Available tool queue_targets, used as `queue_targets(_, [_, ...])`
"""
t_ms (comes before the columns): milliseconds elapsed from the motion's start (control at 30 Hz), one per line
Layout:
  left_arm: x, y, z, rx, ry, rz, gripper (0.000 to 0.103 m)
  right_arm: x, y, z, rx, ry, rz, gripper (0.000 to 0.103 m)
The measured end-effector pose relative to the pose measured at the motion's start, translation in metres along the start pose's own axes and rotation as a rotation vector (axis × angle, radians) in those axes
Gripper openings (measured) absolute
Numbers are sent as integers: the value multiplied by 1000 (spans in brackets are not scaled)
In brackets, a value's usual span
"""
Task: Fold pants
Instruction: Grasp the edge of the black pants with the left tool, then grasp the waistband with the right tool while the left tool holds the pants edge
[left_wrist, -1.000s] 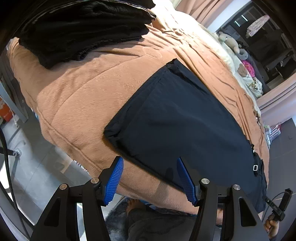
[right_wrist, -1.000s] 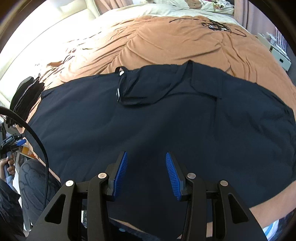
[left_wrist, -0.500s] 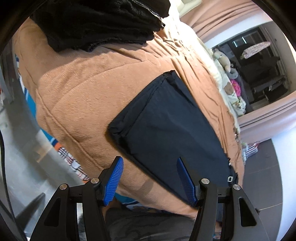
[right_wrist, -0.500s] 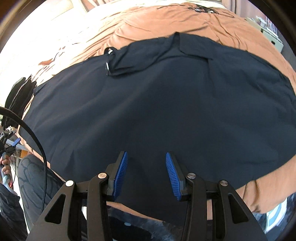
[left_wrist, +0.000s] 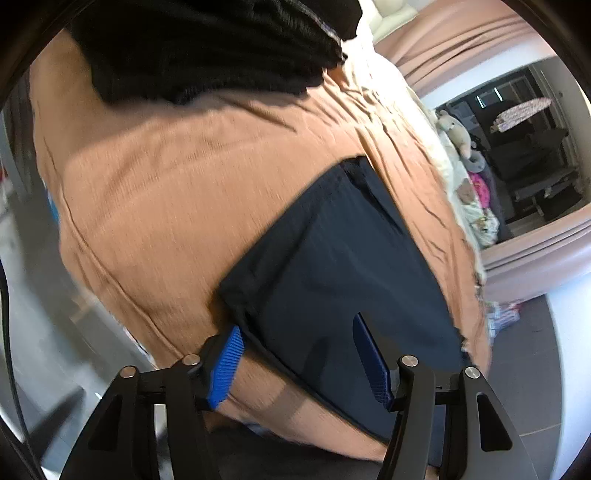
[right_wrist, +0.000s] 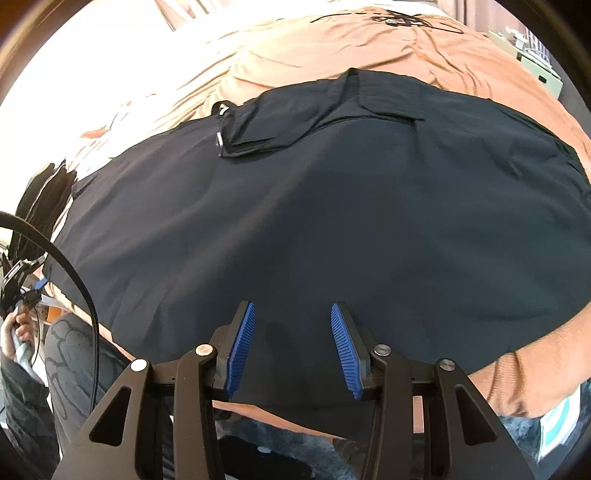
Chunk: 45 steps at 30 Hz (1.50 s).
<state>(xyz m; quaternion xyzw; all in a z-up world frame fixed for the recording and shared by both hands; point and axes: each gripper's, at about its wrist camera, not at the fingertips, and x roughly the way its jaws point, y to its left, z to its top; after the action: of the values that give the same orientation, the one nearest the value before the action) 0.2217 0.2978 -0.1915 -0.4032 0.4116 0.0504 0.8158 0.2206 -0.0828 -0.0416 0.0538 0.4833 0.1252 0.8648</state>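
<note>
Brown bedspread (left_wrist: 177, 206); pants (right_wrist: 332, 229) hem at bed edge, left gripper (left_wrist: 295, 363) closing.

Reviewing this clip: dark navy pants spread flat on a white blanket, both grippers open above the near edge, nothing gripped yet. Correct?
Not quite: the blanket is orange-brown, not white, as the right wrist view shows. The rest stands: the pants lie flat on it, and the left gripper, its jaws closing, and the right gripper grip nothing yet.
</note>
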Motion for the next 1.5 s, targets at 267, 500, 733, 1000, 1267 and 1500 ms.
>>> queue_targets(267, [-5, 15, 9, 16, -54, 81, 20, 4, 6, 1, -20, -3, 11, 41])
queue_targets(500, [-10, 25, 1, -70, -39, -27, 35, 5, 13, 2, -46, -3, 19, 41])
queue_targets(733, [-4, 5, -5, 7, -47, -6, 47, 6, 18, 5, -49, -12, 28, 41])
queue_targets(1000, [-4, 4, 3, 61, -65, 119, 13, 8, 23, 8, -55, -25, 57, 41])
queue_targets(1267, [-15, 17, 9, -10, -84, 56, 13, 9, 37, 19, -92, -43, 75, 41])
queue_targets(1500, [-26, 6, 13, -2, -104, 10, 11, 22, 59, 22, -139, -44, 100, 41])
